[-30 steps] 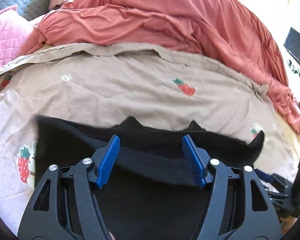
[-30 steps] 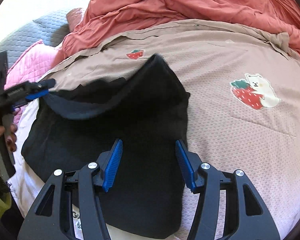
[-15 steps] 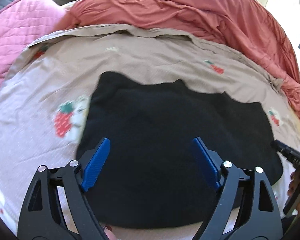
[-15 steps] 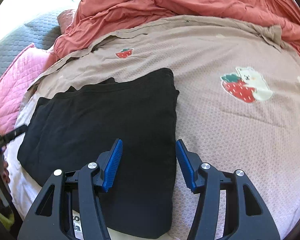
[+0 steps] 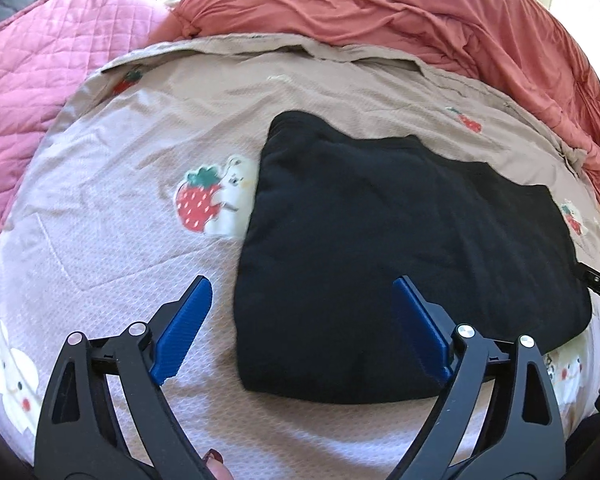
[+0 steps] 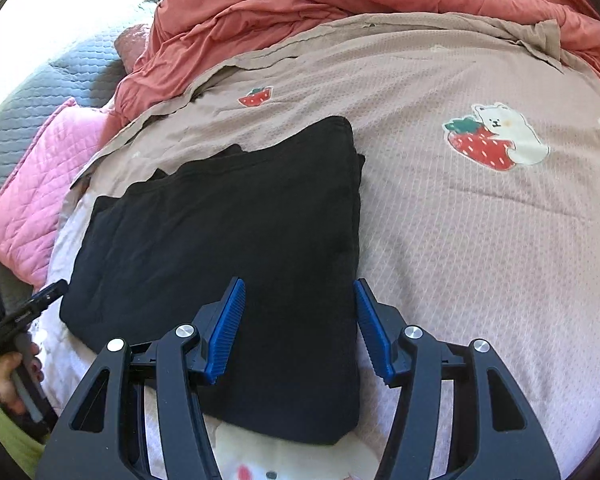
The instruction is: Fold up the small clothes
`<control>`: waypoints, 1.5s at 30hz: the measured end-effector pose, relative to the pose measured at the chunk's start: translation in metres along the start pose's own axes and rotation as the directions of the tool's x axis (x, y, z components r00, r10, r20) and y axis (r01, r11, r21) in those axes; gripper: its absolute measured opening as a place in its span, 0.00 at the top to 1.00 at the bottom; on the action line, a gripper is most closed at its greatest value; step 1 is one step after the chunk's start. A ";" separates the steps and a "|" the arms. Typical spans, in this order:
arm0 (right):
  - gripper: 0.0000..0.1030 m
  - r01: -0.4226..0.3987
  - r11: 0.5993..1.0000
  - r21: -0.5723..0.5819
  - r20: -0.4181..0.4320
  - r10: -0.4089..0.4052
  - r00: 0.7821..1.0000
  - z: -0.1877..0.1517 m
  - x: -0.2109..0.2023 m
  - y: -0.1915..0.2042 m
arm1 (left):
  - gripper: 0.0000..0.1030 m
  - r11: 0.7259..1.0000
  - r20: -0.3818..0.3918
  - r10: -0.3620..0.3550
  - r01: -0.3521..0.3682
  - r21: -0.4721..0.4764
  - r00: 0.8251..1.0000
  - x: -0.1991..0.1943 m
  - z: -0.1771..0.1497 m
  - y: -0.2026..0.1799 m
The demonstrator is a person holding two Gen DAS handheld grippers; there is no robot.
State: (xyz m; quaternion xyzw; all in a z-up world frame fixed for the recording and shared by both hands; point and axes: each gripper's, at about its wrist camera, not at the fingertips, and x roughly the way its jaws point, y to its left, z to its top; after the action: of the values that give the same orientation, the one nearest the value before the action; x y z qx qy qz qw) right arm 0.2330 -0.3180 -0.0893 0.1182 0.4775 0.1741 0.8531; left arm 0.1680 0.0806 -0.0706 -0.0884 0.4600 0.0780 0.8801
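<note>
A black garment (image 5: 400, 240) lies folded flat into a rough rectangle on the strawberry-print bedspread (image 5: 112, 248). My left gripper (image 5: 300, 288) hovers over the garment's near left corner with its jaws opening wide; nothing is pinched between the blue pads (image 5: 184, 320). Seen from the right wrist, the same garment (image 6: 228, 240) runs from the middle toward the left. My right gripper (image 6: 299, 286) hangs above its near right edge, jaws apart and empty. The left gripper (image 6: 28, 312) also shows at the far left of that view, held by a hand.
A crumpled red duvet (image 5: 420, 20) is heaped along the far side of the bed. A pink quilted pillow (image 5: 52, 72) and grey quilt (image 6: 32, 100) lie at the left. Bear-and-strawberry patches (image 6: 496, 136) mark the bedspread (image 6: 480, 240) right of the garment.
The left gripper let go of the garment's raised edge, drew back toward the left and opened wider. The black cloth now lies flat and folded. The right gripper barely moved.
</note>
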 end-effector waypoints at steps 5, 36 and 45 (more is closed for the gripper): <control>0.47 -0.006 1.000 0.023 -0.042 0.007 0.999 -0.007 -0.001 -0.001 | 0.18 0.999 -0.024 -0.015 0.014 -0.038 1.000 0.007 -0.006 0.011; 0.85 0.068 0.997 0.034 -0.033 -0.067 0.997 -0.034 -0.010 0.007 | 0.61 0.950 -0.025 -0.266 0.258 -0.179 0.964 0.023 -0.024 0.035; 0.89 0.052 0.994 0.097 0.015 -0.053 0.998 -0.044 -0.028 0.002 | 0.80 0.959 -0.027 -0.256 0.250 -0.134 0.966 0.007 -0.019 0.034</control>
State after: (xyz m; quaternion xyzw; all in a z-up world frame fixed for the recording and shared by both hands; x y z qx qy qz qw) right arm 0.1817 -0.3265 -0.0896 0.1483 0.4810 0.1271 0.8547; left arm 0.1488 0.1096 -0.0899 -0.2051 0.4584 -0.0074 0.8647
